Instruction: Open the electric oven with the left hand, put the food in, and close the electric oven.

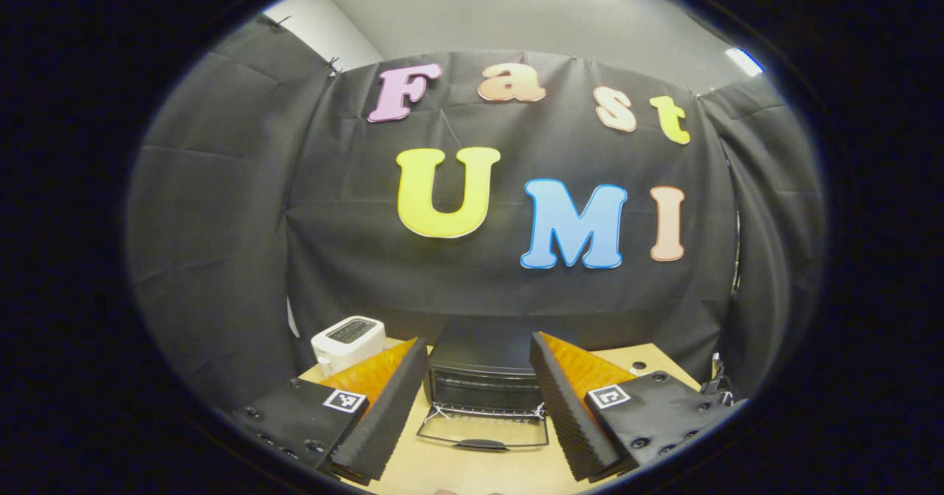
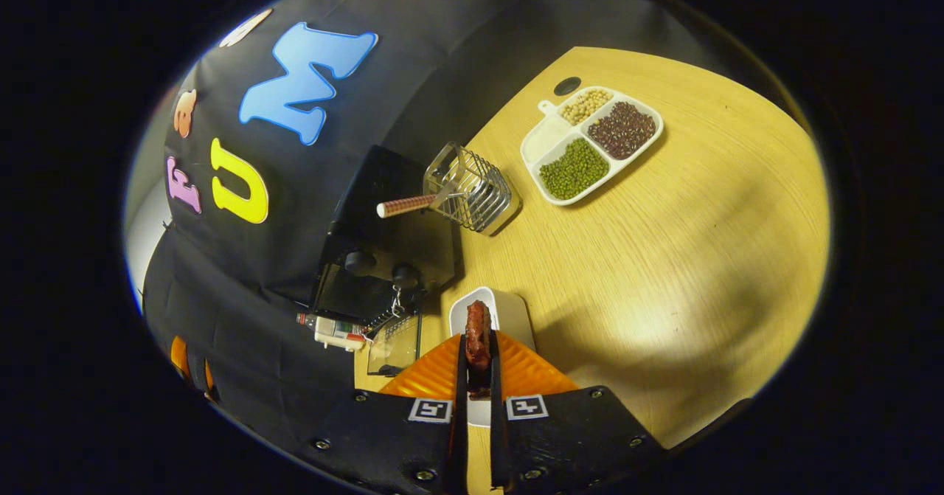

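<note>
The black electric oven (image 1: 481, 355) stands at the back of the wooden table (image 1: 472, 473). Its glass door (image 1: 483, 428) lies folded down toward me, handle at the near edge. My left gripper (image 1: 478, 355) is open and held back from the oven, which shows between its fingers with nothing in them. In the right gripper view my right gripper (image 2: 478, 347) is shut on a reddish-brown piece of food (image 2: 478, 325), just above a small white dish (image 2: 510, 310). The oven (image 2: 383, 237) is to the left there, its door (image 2: 394, 344) down.
A white toaster (image 1: 348, 341) stands left of the oven. A wire basket (image 2: 472, 196) with a patterned handle sits beside the oven's other side. Farther along the table (image 2: 700, 259) lies a white divided tray (image 2: 546, 141) of beans.
</note>
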A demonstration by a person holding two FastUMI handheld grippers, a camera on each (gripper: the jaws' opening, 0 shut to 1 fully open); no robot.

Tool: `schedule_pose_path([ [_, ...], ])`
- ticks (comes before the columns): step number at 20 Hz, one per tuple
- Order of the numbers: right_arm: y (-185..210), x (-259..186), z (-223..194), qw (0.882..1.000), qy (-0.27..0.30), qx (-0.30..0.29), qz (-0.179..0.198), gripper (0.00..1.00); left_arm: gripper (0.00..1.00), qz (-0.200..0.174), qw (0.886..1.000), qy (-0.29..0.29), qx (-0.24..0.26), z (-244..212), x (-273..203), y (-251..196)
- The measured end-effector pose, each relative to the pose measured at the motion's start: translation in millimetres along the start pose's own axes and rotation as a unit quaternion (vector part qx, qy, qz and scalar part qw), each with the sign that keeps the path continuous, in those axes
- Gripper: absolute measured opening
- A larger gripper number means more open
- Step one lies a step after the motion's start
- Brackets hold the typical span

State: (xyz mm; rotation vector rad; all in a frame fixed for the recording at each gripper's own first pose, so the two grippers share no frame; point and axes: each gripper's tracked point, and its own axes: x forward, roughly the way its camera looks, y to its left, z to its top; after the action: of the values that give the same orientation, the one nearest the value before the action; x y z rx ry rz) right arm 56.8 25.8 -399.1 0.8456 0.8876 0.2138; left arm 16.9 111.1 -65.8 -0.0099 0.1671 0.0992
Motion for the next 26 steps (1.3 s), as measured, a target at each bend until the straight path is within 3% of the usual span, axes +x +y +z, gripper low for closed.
schedule_pose_path([
  [6,64.6,-44.3,6.1,0.997,-0.056,0.029,0.048,0.12,0.9,-0.053,0.998,-0.012,-0.009,13.4,14.1,14.7],
  [7,77.1,-49.2,4.6,0.996,-0.064,0.033,0.058,0.12,0.98,-0.059,0.998,-0.014,-0.01,14.5,15.2,19.7],
  [9,104.9,-54.4,-0.2,0.993,-0.073,0.047,0.085,0.12,0.98,-0.074,0.997,-0.02,-0.007,14.6,21.0,29.0],
  [15,189.5,-38.5,-12.2,0.972,-0.076,0.125,0.181,0.12,0.98,-0.075,0.997,-0.013,-0.014,8.8,35.9,81.8],
  [16,199.5,-29.7,-13.5,0.97,-0.075,0.134,0.19,0.12,0.89,-0.073,0.997,-0.012,-0.015,7.9,36.7,91.0],
  [17,209.9,-22.4,-16.2,0.968,-0.073,0.14,0.196,0.12,0.98,-0.07,0.997,-0.01,-0.017,7.8,35.6,100.8],
  [22,236.3,35.9,-34.3,0.972,-0.051,0.131,0.191,0.12,0.94,-0.052,0.999,-0.016,0.008,11.3,32.2,139.3],
  [23,239.4,49.6,-36.2,0.972,-0.053,0.133,0.184,0.12,0.98,-0.052,0.999,-0.015,0.009,10.2,32.0,142.7],
  [26,235.1,100.5,-34.5,0.973,-0.071,0.167,0.146,0.13,0.97,-0.049,0.999,-0.008,0.013,3.4,31.9,155.0],
])
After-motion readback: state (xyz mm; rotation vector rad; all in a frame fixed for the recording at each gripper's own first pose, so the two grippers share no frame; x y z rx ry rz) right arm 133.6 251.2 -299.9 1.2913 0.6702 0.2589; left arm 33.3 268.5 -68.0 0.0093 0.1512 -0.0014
